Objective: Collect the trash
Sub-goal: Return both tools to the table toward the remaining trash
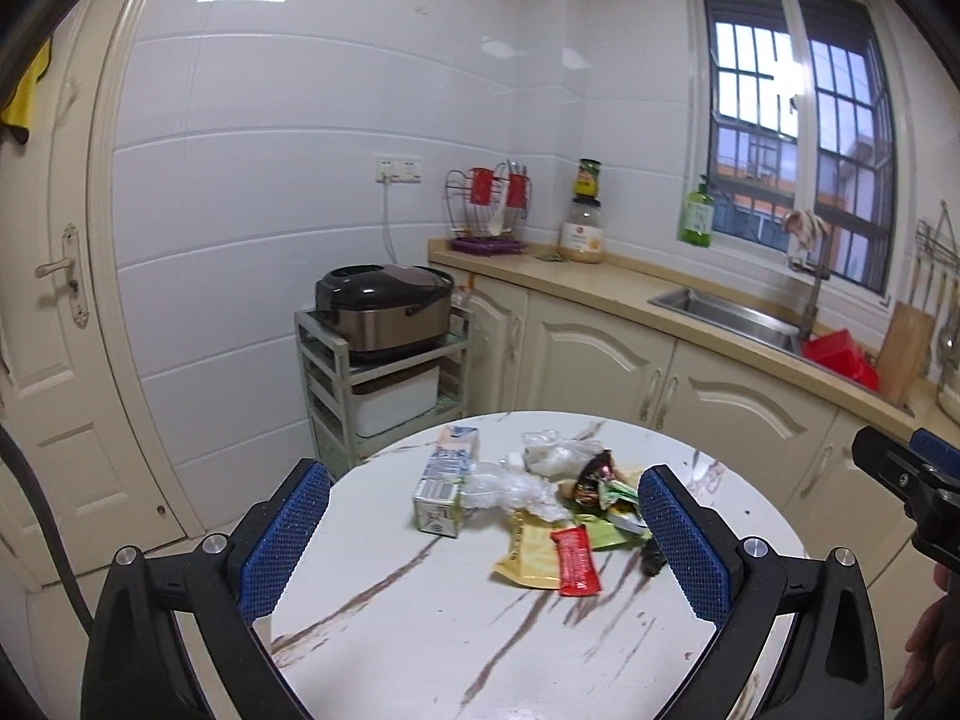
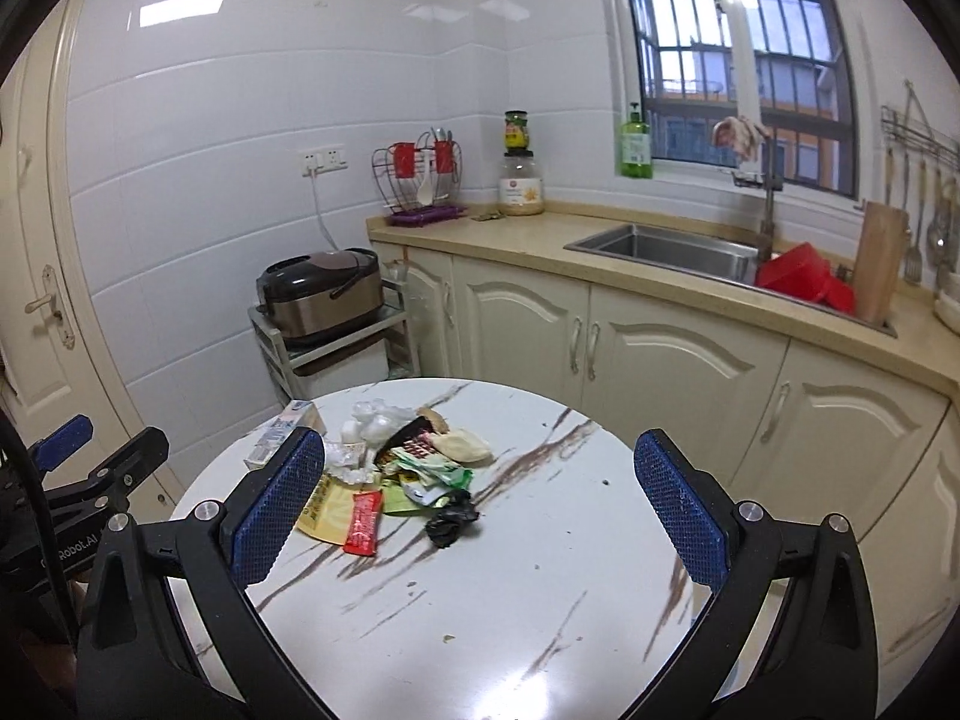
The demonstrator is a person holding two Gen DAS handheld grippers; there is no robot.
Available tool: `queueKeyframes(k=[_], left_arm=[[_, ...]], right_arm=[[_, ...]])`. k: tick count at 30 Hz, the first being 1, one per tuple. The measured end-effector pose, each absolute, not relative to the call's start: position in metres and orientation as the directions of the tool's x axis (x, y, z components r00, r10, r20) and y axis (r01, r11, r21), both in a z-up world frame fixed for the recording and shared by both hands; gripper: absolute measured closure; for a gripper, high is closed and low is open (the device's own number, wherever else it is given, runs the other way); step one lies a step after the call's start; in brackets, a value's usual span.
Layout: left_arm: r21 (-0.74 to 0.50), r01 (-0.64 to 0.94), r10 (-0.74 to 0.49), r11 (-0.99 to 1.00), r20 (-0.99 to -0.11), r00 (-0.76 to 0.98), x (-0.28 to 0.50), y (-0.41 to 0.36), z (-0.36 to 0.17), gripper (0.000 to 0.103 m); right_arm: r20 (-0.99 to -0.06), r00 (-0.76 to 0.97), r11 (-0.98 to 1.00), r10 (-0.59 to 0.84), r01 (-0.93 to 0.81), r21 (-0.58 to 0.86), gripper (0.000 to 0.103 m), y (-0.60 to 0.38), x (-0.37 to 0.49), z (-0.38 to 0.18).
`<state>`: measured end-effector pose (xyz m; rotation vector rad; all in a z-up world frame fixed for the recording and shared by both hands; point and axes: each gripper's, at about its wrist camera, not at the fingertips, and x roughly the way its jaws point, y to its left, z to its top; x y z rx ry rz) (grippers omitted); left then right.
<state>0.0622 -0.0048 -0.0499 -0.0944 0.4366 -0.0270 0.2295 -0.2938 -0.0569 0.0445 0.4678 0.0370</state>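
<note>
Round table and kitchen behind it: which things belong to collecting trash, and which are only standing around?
For the job:
- milk carton
- red sachet
- yellow wrapper
- clear plastic bags
- black crumpled scrap

Only standing around:
- rice cooker
- green soap bottle
- jars
- cutting board

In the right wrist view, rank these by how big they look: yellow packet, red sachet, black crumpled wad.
1. yellow packet, though partly hidden
2. red sachet
3. black crumpled wad, close to the sachet, so that order is unsure
</note>
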Motion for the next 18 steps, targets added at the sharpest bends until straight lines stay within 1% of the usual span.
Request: queueKeyframes(k=[5, 9, 13, 18], left_arm=[[-0.115, -0.019, -0.035, 0.993, -0.453, 0.891, 0.074, 0.007, -0.054, 0.001], [-0.118, -0.023, -0.039, 0.993, -0.499, 0.866, 0.082, 0.007, -0.065, 0.001], [-0.123, -0.016, -0.054, 0.992, -0.551, 0.833, 0.108, 0.004, -0.07, 0.001], [-0.109, 0.006, -0.072, 0.994, -0.614, 0.786, 0.158, 0.006, -0.072, 0.001]], right_arm=[[-0.459, 0.887, 0.999, 0.045, -0.035, 0.029, 0.0, -0.282, 0.235, -0.061], [-0.495, 0.869, 1.0, 0.027, -0.02, 0.021, 0.0, -0.285, 0.247, -0.073], [-0.556, 0.831, 1.0, 0.017, -0.004, 0.024, 0.0, -0.298, 0.264, -0.093], [-0.655, 0.754, 0.999, 0.043, -0.02, 0.043, 0.0, -0.305, 0.292, -0.134]])
